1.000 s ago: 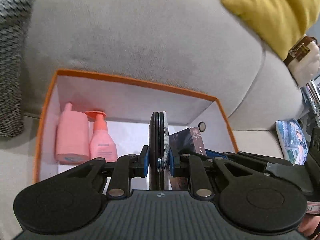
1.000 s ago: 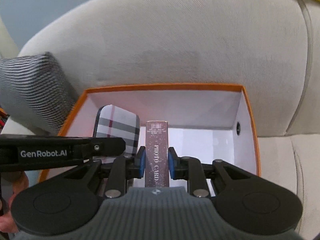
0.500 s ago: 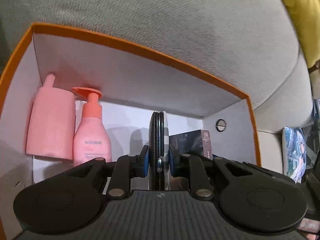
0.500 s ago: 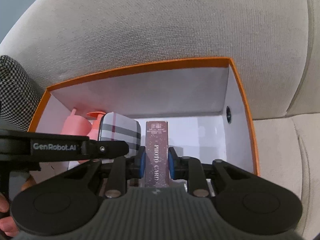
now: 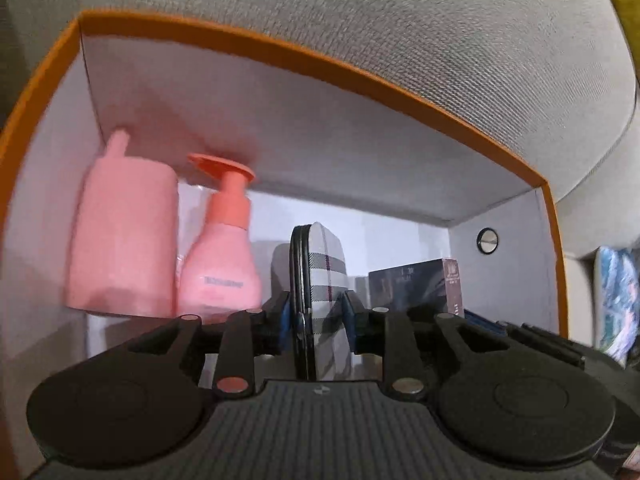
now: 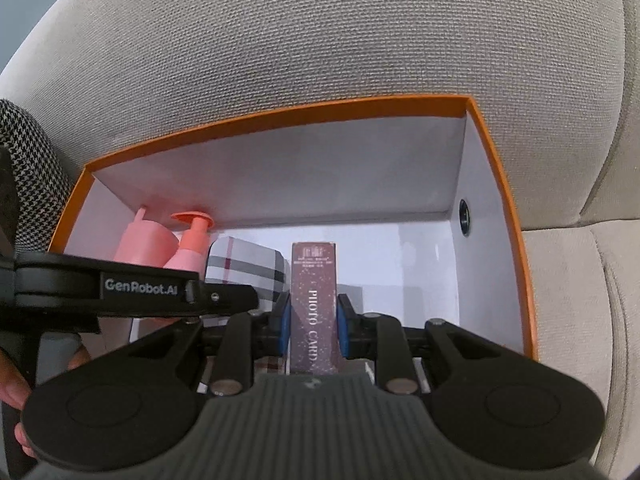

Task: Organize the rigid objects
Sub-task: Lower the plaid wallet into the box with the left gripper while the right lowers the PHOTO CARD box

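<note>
An orange-rimmed box (image 5: 320,64) with white walls stands on the sofa. Inside it at the left are a pink bottle (image 5: 124,240) and a pink pump bottle (image 5: 220,264). My left gripper (image 5: 316,314) is low in the box and its jaws are opening. A plaid case with a black edge (image 5: 324,264) stands between them, leaning a little right, with a thin gap at the right pad. My right gripper (image 6: 313,328) is shut on a dark "PHOTO CARD" box (image 6: 314,280), held upright beside the plaid case (image 6: 244,268) inside the orange-rimmed box (image 6: 280,114).
The grey sofa backrest (image 6: 320,40) rises close behind the box. A houndstooth cushion (image 6: 28,152) lies left of it, and a printed item (image 5: 616,296) sits to its right. The left tool's black body (image 6: 120,288) crosses the right view, with a person's hand (image 6: 12,392) below.
Both grippers have sunk into the box. The left jaws have parted from the plaid case, which now leans slightly. The right grip on the card box is unchanged.
</note>
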Demonstrator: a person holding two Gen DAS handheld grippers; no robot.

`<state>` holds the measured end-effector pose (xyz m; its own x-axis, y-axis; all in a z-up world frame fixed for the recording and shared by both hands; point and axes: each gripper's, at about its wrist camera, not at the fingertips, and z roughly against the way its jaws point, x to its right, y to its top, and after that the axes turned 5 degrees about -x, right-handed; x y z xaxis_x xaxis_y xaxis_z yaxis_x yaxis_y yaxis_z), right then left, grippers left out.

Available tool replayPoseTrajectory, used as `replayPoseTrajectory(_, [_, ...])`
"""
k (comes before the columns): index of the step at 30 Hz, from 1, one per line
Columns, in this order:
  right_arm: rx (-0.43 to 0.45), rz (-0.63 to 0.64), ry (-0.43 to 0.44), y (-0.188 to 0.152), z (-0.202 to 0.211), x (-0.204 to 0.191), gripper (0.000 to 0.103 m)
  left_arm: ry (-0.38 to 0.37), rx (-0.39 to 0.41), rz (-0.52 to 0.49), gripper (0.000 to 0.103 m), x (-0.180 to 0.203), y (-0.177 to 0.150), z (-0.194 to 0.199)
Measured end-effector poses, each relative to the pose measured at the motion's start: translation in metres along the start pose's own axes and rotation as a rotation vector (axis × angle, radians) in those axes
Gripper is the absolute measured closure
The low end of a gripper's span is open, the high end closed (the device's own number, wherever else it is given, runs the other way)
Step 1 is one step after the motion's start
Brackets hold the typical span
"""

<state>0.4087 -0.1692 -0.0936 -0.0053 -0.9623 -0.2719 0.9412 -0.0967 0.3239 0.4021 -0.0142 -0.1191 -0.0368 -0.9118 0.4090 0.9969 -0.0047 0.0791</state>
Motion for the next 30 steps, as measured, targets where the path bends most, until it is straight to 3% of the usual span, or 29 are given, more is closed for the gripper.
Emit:
replayPoseTrajectory(3, [0.000, -0.004, 0.001, -0.001, 0.002, 0.004, 0.080, 0.032, 0.026, -0.053, 0.065, 0.004, -0.002, 0.011])
replayPoseTrajectory(11, [-0.015, -0.021, 0.016, -0.002, 0.008, 0.007, 0.080, 0.088, 0.068, -0.241, 0.065, 0.017, -0.005, 0.040])
replayPoseTrajectory(17, [-0.054, -0.059, 0.039, 0.002, 0.004, 0.008, 0.080, 0.196, 0.033, -0.529, 0.056, 0.039, -0.016, 0.043])
replayPoseTrajectory(24, [-0.076, -0.081, 0.045, 0.010, -0.003, 0.009, 0.080, 0.287, -0.048, -0.892, 0.029, 0.068, -0.044, 0.017])
replayPoseTrajectory(30, [-0.094, -0.071, 0.054, 0.010, 0.000, 0.015, 0.080, 0.366, -0.123, -1.063, 0.016, 0.081, -0.055, -0.009])
